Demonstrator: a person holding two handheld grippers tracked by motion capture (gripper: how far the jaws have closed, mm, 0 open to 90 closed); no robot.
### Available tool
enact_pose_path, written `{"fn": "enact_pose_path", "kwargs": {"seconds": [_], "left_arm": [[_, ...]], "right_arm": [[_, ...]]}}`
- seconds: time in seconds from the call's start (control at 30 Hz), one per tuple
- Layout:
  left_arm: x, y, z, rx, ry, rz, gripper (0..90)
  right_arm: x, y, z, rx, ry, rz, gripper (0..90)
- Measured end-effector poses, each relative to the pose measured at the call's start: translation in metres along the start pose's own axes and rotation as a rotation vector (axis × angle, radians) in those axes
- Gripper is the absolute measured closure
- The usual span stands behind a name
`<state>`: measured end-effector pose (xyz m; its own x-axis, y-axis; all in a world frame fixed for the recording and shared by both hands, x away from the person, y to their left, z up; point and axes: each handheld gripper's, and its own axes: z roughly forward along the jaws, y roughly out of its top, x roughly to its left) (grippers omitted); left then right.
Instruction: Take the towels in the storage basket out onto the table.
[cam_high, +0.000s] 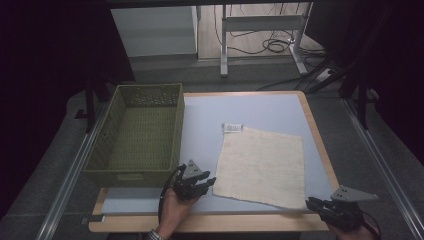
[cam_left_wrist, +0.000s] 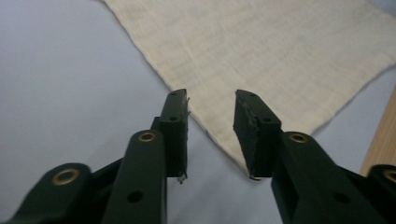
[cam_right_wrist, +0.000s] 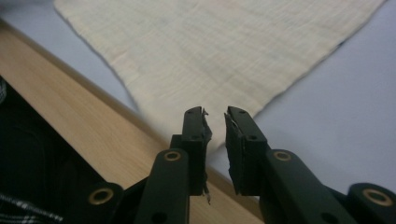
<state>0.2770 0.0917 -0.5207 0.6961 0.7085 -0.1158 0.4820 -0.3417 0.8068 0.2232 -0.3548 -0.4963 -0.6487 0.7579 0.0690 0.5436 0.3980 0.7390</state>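
High view: cream cloth (cam_high: 262, 165) lies flat, centre-right of frame, on the table (cam_high: 210, 112). Left gripper (cam_high: 206, 186) at its lower-left corner, jaws apart, empty. Right gripper (cam_high: 312, 204) at its lower-right corner, jaws narrowly apart, empty.

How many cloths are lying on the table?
1. The cream cloth lies flat on the table, right of the green basket, between the two grippers. The basket looks empty.

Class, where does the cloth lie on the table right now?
In the high view the cloth lies flat, right of the basket, between the two grippers.
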Motion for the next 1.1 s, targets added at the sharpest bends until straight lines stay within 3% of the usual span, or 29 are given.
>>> {"fn": "enact_pose_path", "kwargs": {"seconds": [0.1,0.3,0.4,0.47,0.5,0.57,0.63,0.7,0.73,0.87,0.93,1.1], "left_arm": [[0.001,0.006,0.001,-0.009,0.016,0.0,59.4],[0.01,0.029,0.026,-0.002,0.023,-0.017,53.9],[0.021,0.047,0.044,0.01,0.031,-0.028,56.6],[0.027,0.057,0.05,0.021,0.06,-0.013,57.0],[0.027,0.057,0.05,0.021,0.06,-0.013,56.9],[0.038,0.072,0.06,0.026,0.092,-0.028,56.7],[0.046,0.08,0.069,0.031,0.09,-0.037,56.5],[0.05,0.083,0.075,0.03,0.086,-0.055,56.1],[0.059,0.087,0.085,0.023,0.058,-0.089,56.1],[0.072,0.096,0.099,0.034,0.108,-0.098,57.8],[0.081,0.103,0.106,0.035,0.143,-0.095,59.9],[0.093,0.111,0.115,0.02,0.161,-0.091,63.3]], "right_arm": [[-0.003,0.002,-0.003,-0.012,-0.011,0.01,74.4],[-0.018,0.014,0.009,-0.028,-0.027,0.047,68.9],[-0.031,0.026,0.025,-0.024,-0.021,0.08,68.3],[-0.038,0.034,0.029,-0.038,-0.012,0.096,68.3],[-0.041,0.039,0.031,-0.044,-0.021,0.096,68.3],[-0.047,0.047,0.035,-0.049,-0.041,0.093,68.3],[-0.053,0.055,0.039,-0.047,-0.061,0.085,67.7],[-0.056,0.058,0.042,-0.037,-0.073,0.081,67.2],[-0.061,0.063,0.048,-0.028,-0.094,0.081,66.3],[-0.07,0.068,0.058,-0.008,-0.105,0.077,66.7],[-0.084,0.074,0.07,-0.006,-0.119,0.095,66.8],[-0.102,0.083,0.078,-0.018,-0.138,0.11,72.1]]}}
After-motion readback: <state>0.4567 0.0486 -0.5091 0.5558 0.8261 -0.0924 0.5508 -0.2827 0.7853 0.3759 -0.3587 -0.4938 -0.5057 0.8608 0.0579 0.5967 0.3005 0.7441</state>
